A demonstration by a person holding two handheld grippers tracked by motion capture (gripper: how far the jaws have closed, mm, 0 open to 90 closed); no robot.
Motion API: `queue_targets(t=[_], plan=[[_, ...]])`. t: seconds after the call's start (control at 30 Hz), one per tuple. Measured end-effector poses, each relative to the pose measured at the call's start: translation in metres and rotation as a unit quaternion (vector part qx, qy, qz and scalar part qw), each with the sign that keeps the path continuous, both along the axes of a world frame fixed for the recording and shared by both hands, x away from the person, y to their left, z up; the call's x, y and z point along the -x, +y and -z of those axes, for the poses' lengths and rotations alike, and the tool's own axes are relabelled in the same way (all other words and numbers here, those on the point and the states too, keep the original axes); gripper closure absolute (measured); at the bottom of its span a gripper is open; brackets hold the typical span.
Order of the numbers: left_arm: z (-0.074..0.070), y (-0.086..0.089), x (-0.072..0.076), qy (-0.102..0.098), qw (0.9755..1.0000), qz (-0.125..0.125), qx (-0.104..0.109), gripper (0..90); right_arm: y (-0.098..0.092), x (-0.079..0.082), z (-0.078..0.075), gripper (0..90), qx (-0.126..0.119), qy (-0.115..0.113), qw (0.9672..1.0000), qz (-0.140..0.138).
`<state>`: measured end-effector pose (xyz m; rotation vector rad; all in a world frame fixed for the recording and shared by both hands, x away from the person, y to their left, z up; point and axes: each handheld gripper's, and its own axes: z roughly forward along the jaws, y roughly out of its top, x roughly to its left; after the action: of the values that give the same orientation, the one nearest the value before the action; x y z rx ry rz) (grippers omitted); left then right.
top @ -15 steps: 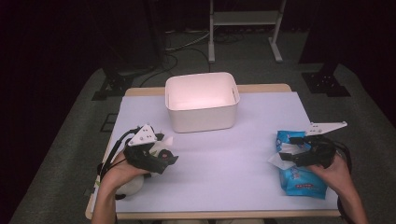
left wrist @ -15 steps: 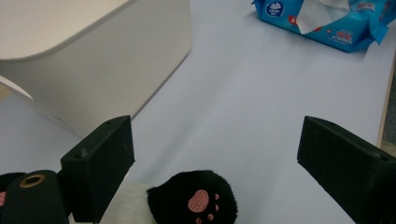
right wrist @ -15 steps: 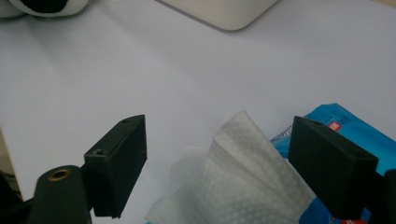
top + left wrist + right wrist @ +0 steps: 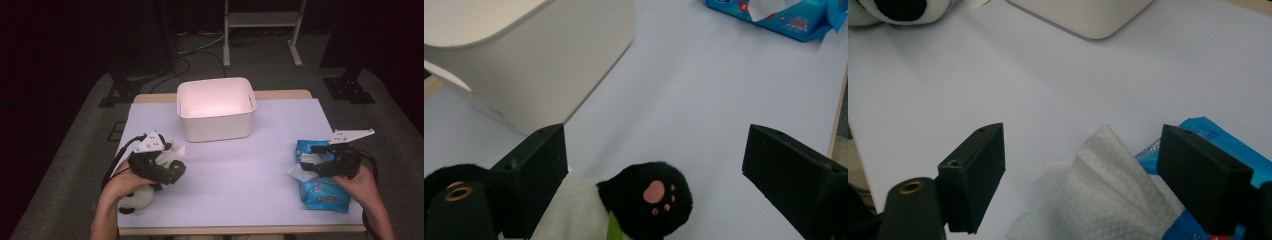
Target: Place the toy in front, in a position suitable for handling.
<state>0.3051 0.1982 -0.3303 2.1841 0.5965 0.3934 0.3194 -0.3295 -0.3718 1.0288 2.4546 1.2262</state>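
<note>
One white bin [image 4: 216, 109] at upper centre of the high view, on one pale lilac table [image 4: 240, 175]; one black-and-white plush toy [image 4: 137, 196] at lower left; one blue pack of wipes [image 4: 320, 186] at lower right, with one white wipe [image 4: 299, 171] sticking out of its top. Two grippers, one per hand: left gripper [image 4: 176, 169] low over the plush toy at lower left, gripped from behind by the left hand [image 4: 116, 184], forearm entering from the bottom edge, nose aimed toward the frame's centre-right; right gripper [image 4: 306, 166] above the pack at lower right, held by the right hand [image 4: 361, 186], nose aimed left over the protruding wipe. Left jaws wide apart and released in the left gripper view, a black paw [image 4: 650, 196] with pink pads between them, nearer the left jaw, not pinched; bin [image 4: 524, 55] at upper left there, pack of wipes [image 4: 784, 17] at upper right. Right jaws also spread and released in the right gripper view, the wipe [image 4: 1098, 195] rising between them untouched by the pads; blue pack [image 4: 1208, 137] behind the right jaw. Printing on the pack too small to read.
</note>
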Motion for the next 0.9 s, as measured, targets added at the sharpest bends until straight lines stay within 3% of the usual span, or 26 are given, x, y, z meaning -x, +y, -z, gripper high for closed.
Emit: queue_targets(t=[0.17, 0.53, 0.9], plan=[[-0.002, 0.008, 0.001, 0.002, 1.0000, -0.003, 0.008, 10.0, 0.000, -0.001, 0.001, 18.4, 0.000, 0.001, 1.0000, 0.000], [0.004, 0.043, 0.005, 0.012, 0.9992, -0.034, -0.019, 10.1, 0.002, 0.001, -0.002, 18.4, 0.003, 0.000, 1.0000, -0.002], [0.013, 0.065, 0.014, 0.024, 0.9978, -0.054, -0.031, 13.8, 0.008, -0.001, -0.001, 18.4, 0.007, 0.003, 0.9999, -0.009]])
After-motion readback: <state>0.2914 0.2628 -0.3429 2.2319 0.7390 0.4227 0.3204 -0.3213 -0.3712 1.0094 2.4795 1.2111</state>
